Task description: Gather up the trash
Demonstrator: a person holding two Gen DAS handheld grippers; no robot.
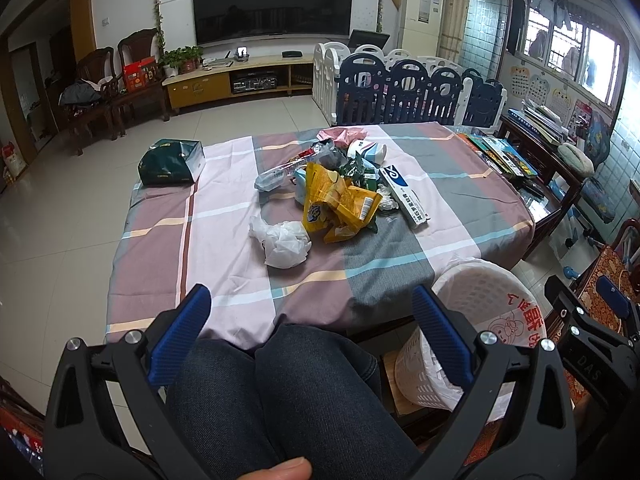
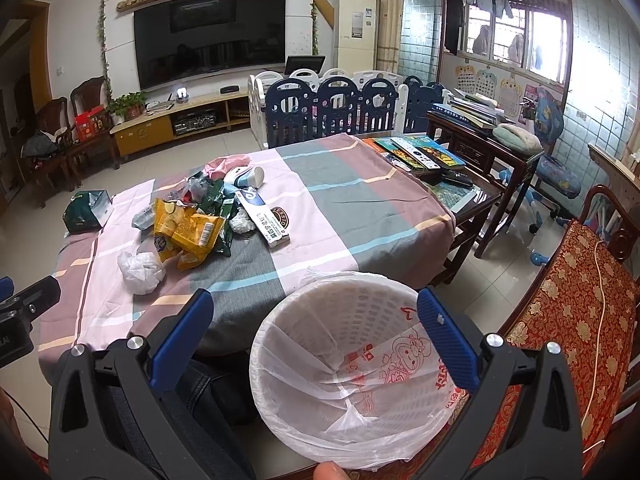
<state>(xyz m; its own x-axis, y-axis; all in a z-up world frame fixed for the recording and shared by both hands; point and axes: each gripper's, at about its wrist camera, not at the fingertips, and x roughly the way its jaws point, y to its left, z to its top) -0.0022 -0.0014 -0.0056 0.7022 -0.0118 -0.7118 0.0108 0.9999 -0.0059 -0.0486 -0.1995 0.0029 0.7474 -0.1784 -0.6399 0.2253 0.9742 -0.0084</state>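
Nothing looks collected yet: both the left tongs (image 1: 312, 304) and right tongs (image 2: 316, 308) gape empty, the trash pile (image 1: 340, 196) lies ahead on the table (image 1: 224, 280), and the lined bin (image 2: 332, 380) beneath the right tongs appears empty.

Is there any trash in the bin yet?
No, the white lined bin shows only its bare plastic liner inside; the trash pile is on the table.

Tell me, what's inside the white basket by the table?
The white basket holds only a thin plastic bag liner with red print. No trash shows inside it. Folds of the liner cover the very bottom, so anything tiny there can't be seen.
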